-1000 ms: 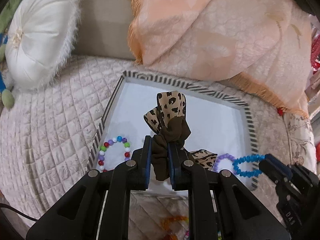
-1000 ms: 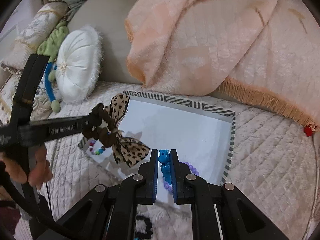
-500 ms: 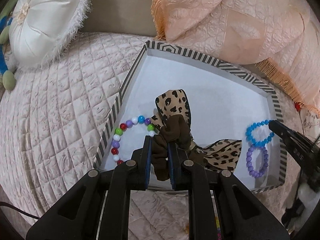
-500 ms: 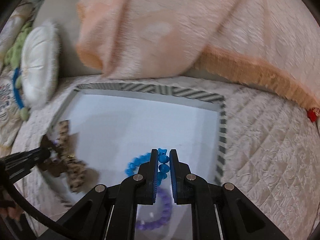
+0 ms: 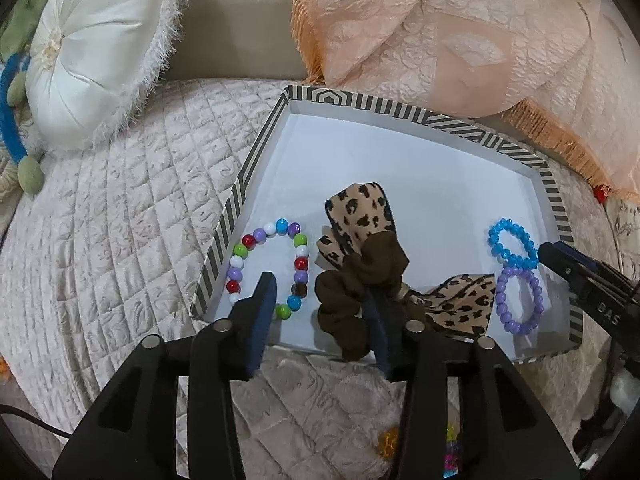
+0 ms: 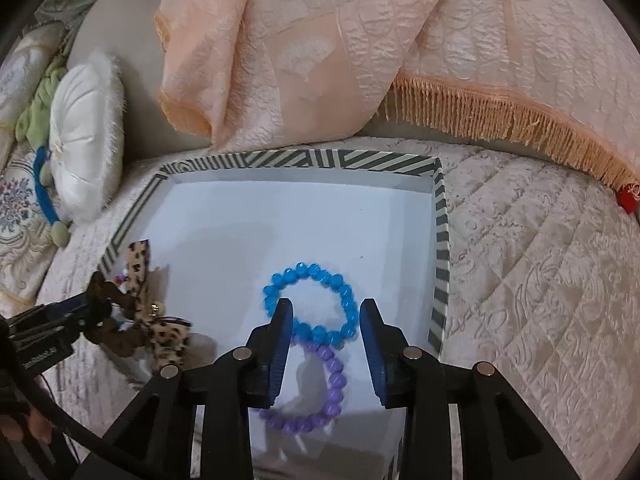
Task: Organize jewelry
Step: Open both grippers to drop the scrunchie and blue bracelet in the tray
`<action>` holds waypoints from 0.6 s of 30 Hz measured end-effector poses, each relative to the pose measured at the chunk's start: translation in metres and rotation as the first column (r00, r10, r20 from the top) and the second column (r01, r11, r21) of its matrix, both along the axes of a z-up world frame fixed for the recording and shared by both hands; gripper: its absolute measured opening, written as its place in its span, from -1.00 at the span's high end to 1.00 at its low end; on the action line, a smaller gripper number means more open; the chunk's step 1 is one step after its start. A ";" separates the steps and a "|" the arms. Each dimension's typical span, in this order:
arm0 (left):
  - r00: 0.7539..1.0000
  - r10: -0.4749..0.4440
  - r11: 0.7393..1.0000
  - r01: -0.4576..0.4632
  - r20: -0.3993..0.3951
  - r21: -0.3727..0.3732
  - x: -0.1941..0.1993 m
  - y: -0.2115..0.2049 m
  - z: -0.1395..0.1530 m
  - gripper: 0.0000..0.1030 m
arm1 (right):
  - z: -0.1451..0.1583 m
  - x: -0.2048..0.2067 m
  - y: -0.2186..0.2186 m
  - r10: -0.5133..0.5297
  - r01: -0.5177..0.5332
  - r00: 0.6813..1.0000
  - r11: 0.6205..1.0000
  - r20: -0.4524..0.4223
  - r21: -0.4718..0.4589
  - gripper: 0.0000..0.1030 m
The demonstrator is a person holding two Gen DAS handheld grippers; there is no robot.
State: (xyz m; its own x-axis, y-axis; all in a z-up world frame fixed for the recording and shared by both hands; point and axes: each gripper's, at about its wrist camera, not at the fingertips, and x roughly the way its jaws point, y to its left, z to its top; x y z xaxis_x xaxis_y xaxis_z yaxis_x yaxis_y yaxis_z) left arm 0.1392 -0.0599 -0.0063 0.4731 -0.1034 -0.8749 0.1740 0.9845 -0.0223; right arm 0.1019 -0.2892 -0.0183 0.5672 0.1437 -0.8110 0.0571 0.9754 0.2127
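A white tray with a black-and-white striped rim [image 5: 256, 160] lies on the quilt. My left gripper [image 5: 320, 304] hangs low over its near edge, jaws opening. The brown scrunchie with a leopard bow [image 5: 360, 276] rests in the tray against the right finger, and the left pad is clear of it. A multicoloured bead bracelet [image 5: 240, 249] lies left of it. My right gripper [image 6: 325, 316] is also opening. The blue bead bracelet [image 6: 304, 270] lies on the tray floor between its fingers, free of both pads and overlapping a purple bracelet [image 6: 336, 376].
A peach fringed blanket [image 5: 440, 40] hangs over the tray's far side. A white round cushion [image 5: 92, 52] and a green and blue toy [image 5: 28, 172] sit at the left. Loose bright beads [image 5: 390, 440] lie on the quilted cover [image 5: 120, 220] near me.
Both grippers came down into the tray. The left jaws parted off the scrunchie and the right jaws parted off the blue bracelet, which now lies flat by the purple one.
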 end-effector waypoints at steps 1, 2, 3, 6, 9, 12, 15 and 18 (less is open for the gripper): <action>1.000 -0.001 1.000 0.001 0.006 0.009 -0.002 0.000 0.000 0.14 | 0.002 -0.004 0.000 0.004 -0.004 1.000 1.000 0.000 -0.001 0.36; 1.000 0.000 1.000 0.000 0.010 0.014 -0.004 0.000 0.001 0.14 | 0.003 -0.007 0.000 0.007 -0.007 1.000 1.000 -0.001 -0.001 0.35; 1.000 0.003 1.000 -0.003 0.013 0.015 -0.006 0.000 0.002 0.14 | 0.004 -0.010 0.001 0.008 -0.008 1.000 1.000 -0.003 0.000 0.35; 1.000 0.012 1.000 -0.013 0.025 0.019 -0.011 0.001 0.005 0.14 | 0.009 -0.019 0.008 0.011 -0.011 1.000 1.000 -0.001 0.007 0.33; 0.999 0.012 1.000 -0.013 0.044 0.026 -0.018 0.002 0.010 0.14 | 0.016 -0.031 0.012 0.027 -0.027 1.000 1.000 0.009 0.007 0.32; 0.998 0.012 1.000 -0.013 0.058 0.026 -0.027 0.005 0.016 0.14 | 0.024 -0.045 0.020 0.035 -0.035 0.999 0.999 0.011 -0.002 0.29; 0.998 0.017 1.000 -0.017 0.064 0.006 -0.038 0.010 0.021 0.14 | 0.031 -0.057 0.030 0.056 -0.056 0.998 0.998 0.028 -0.001 0.26; 0.998 0.015 0.999 -0.013 0.055 -0.036 -0.046 0.017 0.025 0.13 | 0.039 -0.074 0.038 0.067 -0.068 0.997 0.998 0.040 0.009 0.25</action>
State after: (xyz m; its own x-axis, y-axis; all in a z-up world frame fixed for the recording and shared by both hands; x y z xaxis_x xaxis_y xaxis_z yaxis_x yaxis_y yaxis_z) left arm 0.0928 -0.0434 0.0185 0.5219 -0.1266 -0.8435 0.1617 0.9857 -0.0479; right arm 0.0284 -0.2509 0.0203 0.5877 0.1907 -0.7863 -0.0175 0.9746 0.2233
